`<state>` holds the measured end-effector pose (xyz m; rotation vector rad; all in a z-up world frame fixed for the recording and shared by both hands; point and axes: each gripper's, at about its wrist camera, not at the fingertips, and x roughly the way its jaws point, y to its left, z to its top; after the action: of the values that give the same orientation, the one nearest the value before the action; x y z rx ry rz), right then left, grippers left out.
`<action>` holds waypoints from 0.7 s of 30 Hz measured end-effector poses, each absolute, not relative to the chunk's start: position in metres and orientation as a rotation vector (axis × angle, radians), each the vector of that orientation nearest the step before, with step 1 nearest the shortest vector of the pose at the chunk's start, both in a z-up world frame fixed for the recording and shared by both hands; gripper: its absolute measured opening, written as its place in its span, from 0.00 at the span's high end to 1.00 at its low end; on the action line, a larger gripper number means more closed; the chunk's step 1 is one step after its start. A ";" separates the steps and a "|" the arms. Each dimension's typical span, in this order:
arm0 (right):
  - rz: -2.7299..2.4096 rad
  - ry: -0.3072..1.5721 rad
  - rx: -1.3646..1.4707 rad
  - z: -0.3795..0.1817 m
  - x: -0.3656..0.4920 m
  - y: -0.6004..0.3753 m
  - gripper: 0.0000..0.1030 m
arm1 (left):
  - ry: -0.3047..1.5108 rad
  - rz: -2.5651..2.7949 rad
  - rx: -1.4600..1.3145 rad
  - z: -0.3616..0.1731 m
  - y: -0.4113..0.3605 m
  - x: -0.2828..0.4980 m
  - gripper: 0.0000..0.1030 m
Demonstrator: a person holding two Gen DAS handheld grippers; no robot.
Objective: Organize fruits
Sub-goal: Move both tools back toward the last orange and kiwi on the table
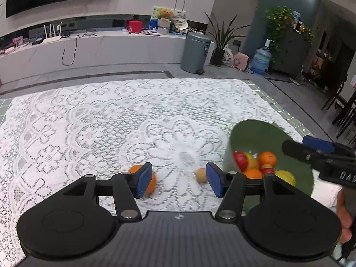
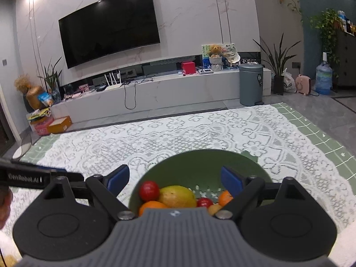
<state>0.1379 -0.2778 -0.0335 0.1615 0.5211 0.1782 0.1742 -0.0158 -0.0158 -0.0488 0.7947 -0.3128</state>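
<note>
My left gripper [image 1: 178,180] hangs open over the lace cloth. An orange [image 1: 149,183] lies half hidden behind its left pad, untouched as far as I can see. A small tan fruit [image 1: 201,175] sits just inside the right pad. To the right stands a green bowl [image 1: 262,133] holding a red apple [image 1: 240,160], oranges and a yellow fruit. My right gripper [image 2: 174,179] is open above that bowl [image 2: 200,155], with nothing between its pads. Below it lie a red apple [image 2: 149,190], a yellow-green mango [image 2: 178,197], an orange [image 2: 152,207] and smaller fruits.
White lace cloth [image 2: 200,129] covers a green checked table cover [image 2: 311,129]. Beyond the table's far edge are a low TV console [image 2: 155,91], a grey bin [image 2: 250,84], plants and a water bottle. A person's hand [image 1: 343,218] holds the right gripper.
</note>
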 end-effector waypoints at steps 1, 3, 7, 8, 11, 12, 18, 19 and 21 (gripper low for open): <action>0.177 0.521 0.165 -0.034 0.139 -0.276 0.17 | 0.794 -0.310 -0.046 -0.019 -0.012 0.176 0.36; 0.177 0.525 0.169 -0.036 0.140 -0.272 0.17 | 0.792 -0.305 -0.033 -0.025 -0.008 0.178 0.36; 0.172 0.526 0.171 -0.039 0.146 -0.268 0.17 | 0.789 -0.306 -0.003 -0.037 -0.005 0.183 0.36; 0.175 0.526 0.172 -0.039 0.147 -0.267 0.17 | 0.791 -0.311 0.001 -0.040 -0.003 0.184 0.36; 0.201 0.546 0.155 -0.041 0.153 -0.260 0.17 | 0.797 -0.329 0.007 -0.049 0.001 0.188 0.36; 0.209 0.558 0.141 -0.042 0.155 -0.256 0.17 | 0.798 -0.336 0.005 -0.052 0.002 0.190 0.36; 0.231 0.554 0.096 -0.047 0.164 -0.240 0.17 | 0.806 -0.374 -0.028 -0.064 0.006 0.200 0.36; 0.231 0.550 0.094 -0.047 0.165 -0.238 0.17 | 0.808 -0.376 -0.035 -0.066 0.005 0.203 0.36; 0.230 0.547 0.090 -0.049 0.168 -0.236 0.17 | 0.822 -0.386 -0.044 -0.070 0.004 0.207 0.36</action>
<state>0.1683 -0.2362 -0.0485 0.0899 0.5466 0.2297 0.2066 0.0042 -0.0704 -0.0438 0.8222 -0.3856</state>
